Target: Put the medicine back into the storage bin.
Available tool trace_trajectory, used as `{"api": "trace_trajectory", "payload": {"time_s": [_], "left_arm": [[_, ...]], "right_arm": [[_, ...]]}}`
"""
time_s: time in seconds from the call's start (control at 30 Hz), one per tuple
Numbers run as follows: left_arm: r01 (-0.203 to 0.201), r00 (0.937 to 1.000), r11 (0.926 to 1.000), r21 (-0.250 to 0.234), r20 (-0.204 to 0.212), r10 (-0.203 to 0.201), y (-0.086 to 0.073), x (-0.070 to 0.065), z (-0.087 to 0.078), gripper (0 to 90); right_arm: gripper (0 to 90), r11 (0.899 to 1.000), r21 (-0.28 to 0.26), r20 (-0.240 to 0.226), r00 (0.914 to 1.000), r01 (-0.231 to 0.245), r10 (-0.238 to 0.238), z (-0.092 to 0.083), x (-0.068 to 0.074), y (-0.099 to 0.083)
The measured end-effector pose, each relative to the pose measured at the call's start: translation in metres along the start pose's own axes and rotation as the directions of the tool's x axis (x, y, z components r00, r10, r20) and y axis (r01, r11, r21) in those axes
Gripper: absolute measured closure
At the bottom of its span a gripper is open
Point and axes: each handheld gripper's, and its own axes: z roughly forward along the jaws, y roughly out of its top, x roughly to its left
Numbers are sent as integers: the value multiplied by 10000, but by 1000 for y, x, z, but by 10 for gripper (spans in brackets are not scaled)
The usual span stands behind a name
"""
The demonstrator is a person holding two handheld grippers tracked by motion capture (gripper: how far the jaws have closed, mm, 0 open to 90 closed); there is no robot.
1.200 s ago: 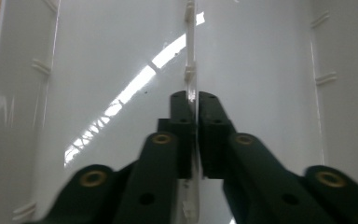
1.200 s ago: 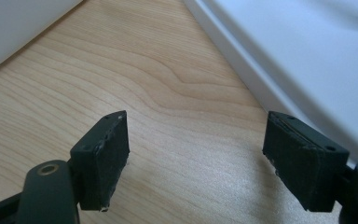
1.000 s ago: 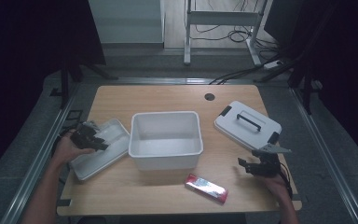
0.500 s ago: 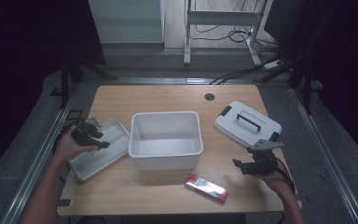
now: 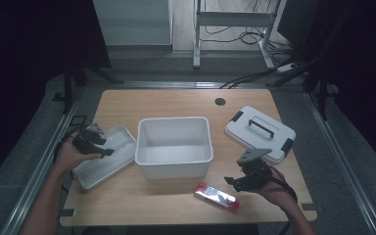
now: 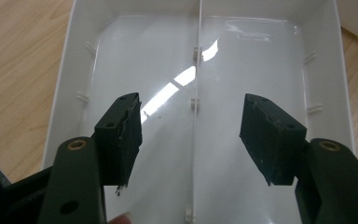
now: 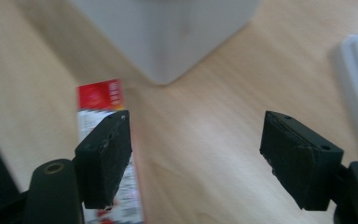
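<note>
A red and silver packet (image 5: 217, 197) lies flat near the table's front edge, right of centre. My right gripper (image 5: 238, 180) hovers just to its right, open. In the right gripper view the packet (image 7: 100, 95) runs under the left jaw, and bare wood lies between the jaws of the right gripper (image 7: 198, 123), which have just been closing a little. My left gripper (image 5: 97, 142) hangs over the white divided tray (image 5: 108, 164) at the left. In the left gripper view my left gripper (image 6: 191, 109) has just been opening, with nothing between its jaws above the tray (image 6: 65, 93).
A deep white bin (image 5: 174, 128) stands mid-table, its corner (image 7: 168, 32) just beyond the packet. Its white lid (image 5: 260, 131) with a black handle lies at the right. A cable hole (image 5: 220, 101) sits at the table's back.
My right gripper has moved left from in front of the lid toward the packet. The left hand has stayed over the tray.
</note>
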Motion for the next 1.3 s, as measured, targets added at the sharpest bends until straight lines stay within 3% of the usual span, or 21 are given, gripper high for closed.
{"api": "trace_trajectory", "payload": {"time_s": [0.2,0.4,0.63,0.73,1.03,1.13,1.2,1.3], "left_arm": [[-58,10000,9999,98,3,58,4,-1,1,385],[-168,9999,9997,197,-5,168,4,-4,3,384],[-156,9999,9996,241,-43,157,3,-2,3,381],[-151,9999,9996,257,-21,151,3,-4,3,381],[-205,9998,9994,289,-74,208,6,-4,3,380],[-224,9997,9994,278,-86,226,7,-5,1,380],[-271,9996,9993,265,-118,274,8,-5,0,380],[-274,9995,9992,288,-153,278,8,-4,-3,381]], "right_arm": [[279,9948,859,-697,9964,537,-478,16,23,5],[308,9783,1874,-1143,9911,884,-677,36,38,2],[376,9482,2817,-1700,9802,1466,-1011,54,48,-1],[429,9306,3231,-1635,9787,1721,-1243,59,50,-2],[494,9034,3740,-1734,9727,2099,-1542,67,50,-5],[500,8926,3808,-1908,9651,2414,-1796,66,50,-4],[502,8916,3782,-1943,9630,2490,-1866,62,50,-2],[503,9097,3318,-1985,9612,2496,-1913,47,48,4]]}}
